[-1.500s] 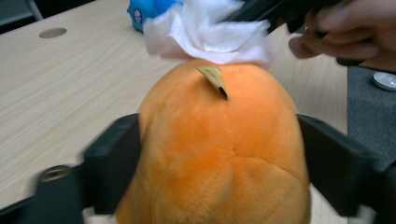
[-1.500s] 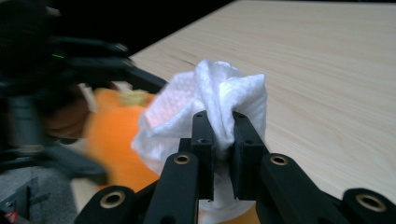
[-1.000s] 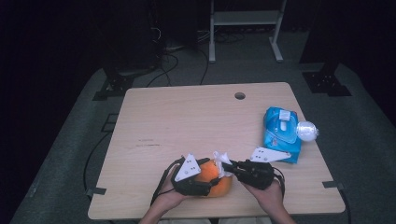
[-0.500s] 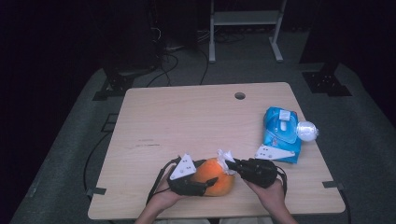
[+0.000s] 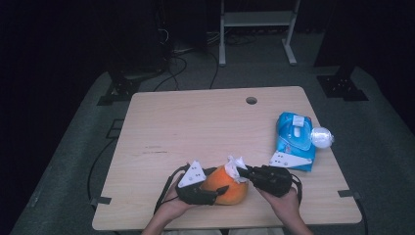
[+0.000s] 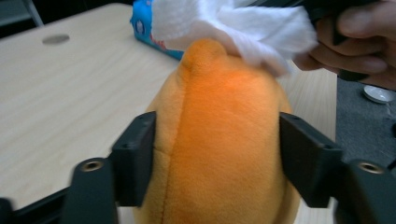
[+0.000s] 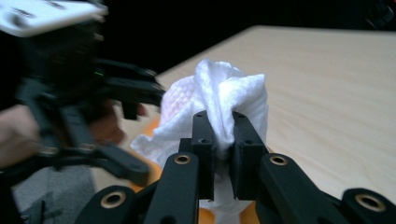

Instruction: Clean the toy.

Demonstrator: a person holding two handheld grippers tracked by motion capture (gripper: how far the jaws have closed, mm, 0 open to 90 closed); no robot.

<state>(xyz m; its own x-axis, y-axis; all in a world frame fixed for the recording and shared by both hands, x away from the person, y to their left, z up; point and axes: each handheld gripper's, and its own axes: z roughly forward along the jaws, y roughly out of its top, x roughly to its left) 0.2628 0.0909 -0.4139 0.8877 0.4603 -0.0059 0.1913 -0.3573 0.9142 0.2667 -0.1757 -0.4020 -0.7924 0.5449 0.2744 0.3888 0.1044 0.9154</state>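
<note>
Low and left of centre in the high view, the left claw [image 5: 215, 195] grips the soft orange plush toy [image 5: 226, 185] at the near edge of the pale wooden worktop [image 5: 195, 127]. Over the last second the toy has been tipped up slightly. To its right, the right claw [image 5: 243, 171] pinches a crumpled white wipe [image 5: 235, 164] against its top, so wiping seems underway. The blue wipes pack [image 5: 294, 139] lies far right.
</note>
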